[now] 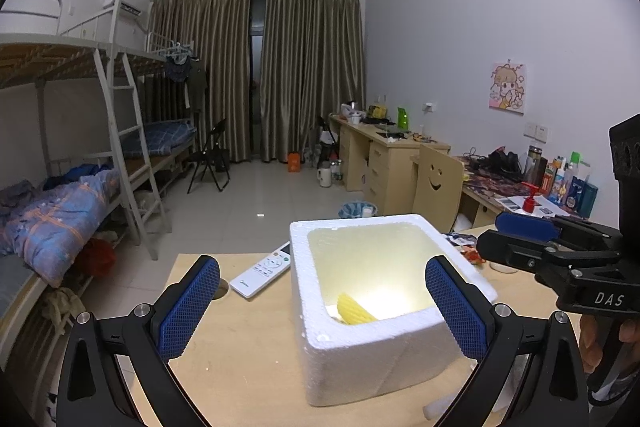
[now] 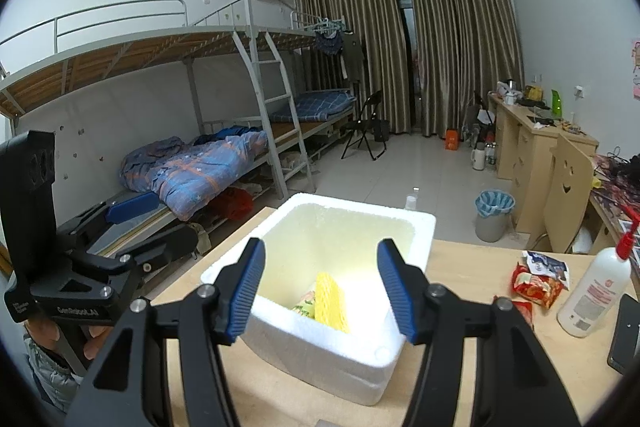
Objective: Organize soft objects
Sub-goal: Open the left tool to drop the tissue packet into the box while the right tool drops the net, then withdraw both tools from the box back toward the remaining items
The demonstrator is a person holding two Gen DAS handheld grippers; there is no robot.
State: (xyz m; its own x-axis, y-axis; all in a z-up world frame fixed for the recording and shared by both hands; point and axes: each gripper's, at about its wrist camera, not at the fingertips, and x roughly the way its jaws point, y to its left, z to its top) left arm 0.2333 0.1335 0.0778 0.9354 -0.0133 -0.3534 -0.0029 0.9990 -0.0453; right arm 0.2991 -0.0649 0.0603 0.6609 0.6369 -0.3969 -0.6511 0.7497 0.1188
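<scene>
Hovering over the foam box [image 2: 320, 343] with both grippers spread and empty, we see the yellow net [image 2: 331, 303] already inside, so the next soft thing, the snack bags [image 2: 538, 277], lies rightward, nearer our right gripper [image 2: 322, 287] than the left gripper [image 1: 322, 307].

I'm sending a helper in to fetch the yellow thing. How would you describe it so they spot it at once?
Start at the wooden table and find the white foam box standing on it. Look inside: the yellow foam net sleeve leans at the bottom, next to a green-printed packet. It alone is bright yellow with a ribbed mesh surface.
</scene>
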